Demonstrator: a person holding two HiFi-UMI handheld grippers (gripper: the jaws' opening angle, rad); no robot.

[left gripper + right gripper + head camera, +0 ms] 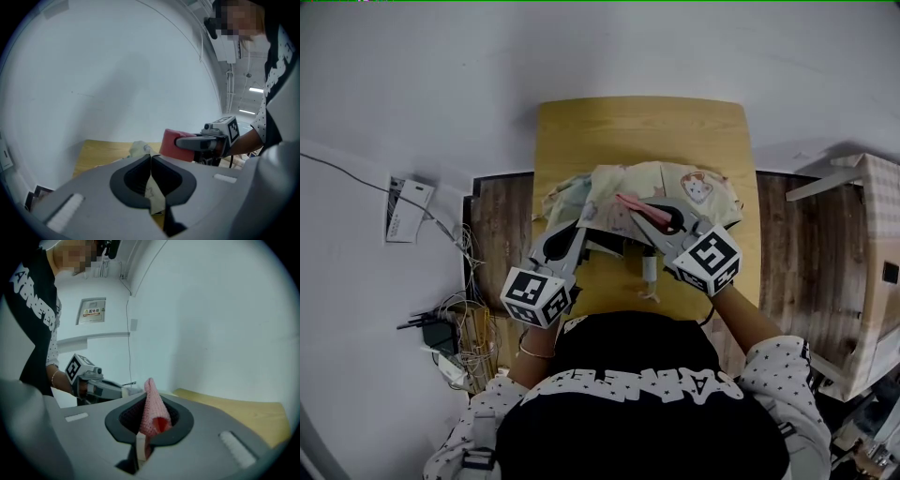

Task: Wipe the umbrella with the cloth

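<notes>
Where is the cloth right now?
The cloth is pinched between the jaws of the right gripper, near the head view's centre, over the umbrella on the wooden table.

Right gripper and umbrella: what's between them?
The cloth, pinched in the right gripper, lies between it and the umbrella; the head view shows this.

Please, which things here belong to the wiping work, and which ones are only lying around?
For the job:
- umbrella, its fabric pinched by the left gripper
- pink cloth, held by the right gripper
- table under them

Only lying about:
- white box, left of the table
- cables
- wooden crate, right of the table
</notes>
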